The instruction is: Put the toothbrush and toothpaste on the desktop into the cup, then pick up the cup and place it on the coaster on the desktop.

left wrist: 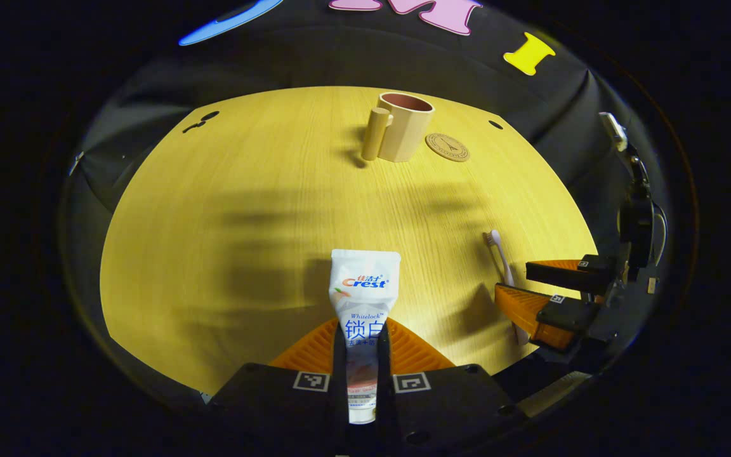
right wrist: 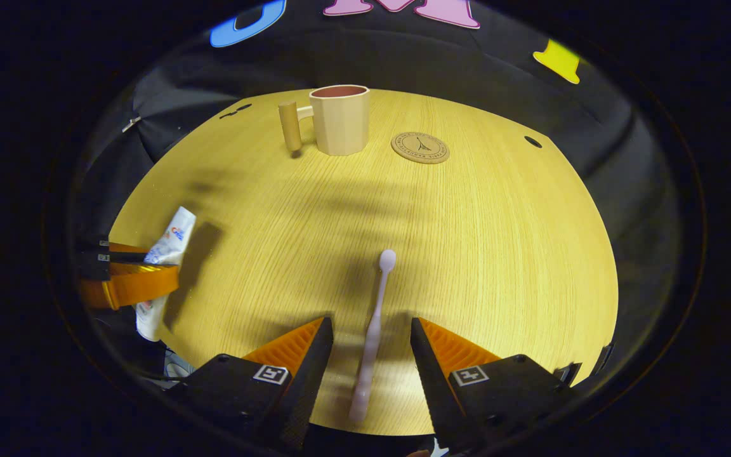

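In the left gripper view my left gripper (left wrist: pixel 362 330) is shut on a white toothpaste tube (left wrist: pixel 364 289), which points forward above the round wooden table (left wrist: pixel 264 203). The right gripper view shows the same tube (right wrist: pixel 172 238) held at the far left by that gripper (right wrist: pixel 131 279). My right gripper (right wrist: pixel 370 333) is open, its fingers on either side of a pale pink toothbrush (right wrist: pixel 373 330) lying on the table. From the left gripper view that toothbrush (left wrist: pixel 500 254) lies at the right between the right gripper's fingers (left wrist: pixel 518 301). A beige cup (right wrist: pixel 339 119) with a side handle stands upright at the far side, a round coaster (right wrist: pixel 421 147) to its right.
The cup (left wrist: pixel 403 125) and coaster (left wrist: pixel 447 146) sit near the table's far edge, a small gap between them. Small dark holes (right wrist: pixel 532 141) mark the tabletop near its rim. Black cloth surrounds the table.
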A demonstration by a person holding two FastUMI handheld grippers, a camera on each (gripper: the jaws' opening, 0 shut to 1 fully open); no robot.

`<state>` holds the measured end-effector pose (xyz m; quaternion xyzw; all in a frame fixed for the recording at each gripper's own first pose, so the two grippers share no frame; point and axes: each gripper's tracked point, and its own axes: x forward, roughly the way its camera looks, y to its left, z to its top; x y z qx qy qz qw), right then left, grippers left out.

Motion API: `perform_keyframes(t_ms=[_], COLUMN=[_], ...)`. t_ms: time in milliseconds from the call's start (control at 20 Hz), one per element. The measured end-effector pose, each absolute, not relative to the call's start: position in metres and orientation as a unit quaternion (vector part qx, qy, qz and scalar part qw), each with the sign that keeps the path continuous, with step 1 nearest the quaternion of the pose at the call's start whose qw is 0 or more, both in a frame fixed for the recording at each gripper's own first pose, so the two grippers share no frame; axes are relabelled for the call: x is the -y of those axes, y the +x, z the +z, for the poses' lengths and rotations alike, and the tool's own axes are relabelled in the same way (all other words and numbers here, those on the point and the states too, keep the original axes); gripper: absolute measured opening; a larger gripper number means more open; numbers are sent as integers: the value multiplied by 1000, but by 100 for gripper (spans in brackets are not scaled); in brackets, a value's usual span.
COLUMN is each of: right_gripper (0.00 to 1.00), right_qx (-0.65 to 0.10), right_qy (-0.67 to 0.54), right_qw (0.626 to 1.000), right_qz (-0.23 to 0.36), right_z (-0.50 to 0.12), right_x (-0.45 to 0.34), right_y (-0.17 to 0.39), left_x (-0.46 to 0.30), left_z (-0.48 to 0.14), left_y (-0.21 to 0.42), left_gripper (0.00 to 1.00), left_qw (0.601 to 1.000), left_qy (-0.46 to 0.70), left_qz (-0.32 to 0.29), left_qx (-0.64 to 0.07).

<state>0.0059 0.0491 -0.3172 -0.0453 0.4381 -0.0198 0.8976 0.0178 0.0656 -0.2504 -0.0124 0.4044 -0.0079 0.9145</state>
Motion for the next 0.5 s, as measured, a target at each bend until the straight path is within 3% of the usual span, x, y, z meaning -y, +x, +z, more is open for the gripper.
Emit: perform_keyframes(t_ms=[150,200,250,500], right_gripper=[75,67,72,66], right_qx=[-454,-458,-464,-491], right_qy=[-22,-14,-6,11], right_qw=[890,888,885,870], right_qz=[-31,-34,-35,-49], right_z=[-322,-322,-324,-326], right_x=[-51,-50,-51,-50], right_y=[11,14,16,13], left_x=[-79,-82,-82,-84], left_z=[-249,-249,-250,-249], left_y=[7,5,1,-8], left_gripper=[22,22,22,22], left_qw=[918,919,919,922], left_qy=[-6,-5,-9,-28], left_qz=[-1,1,3,16], left_qx=[-396,-394,-393,-387])
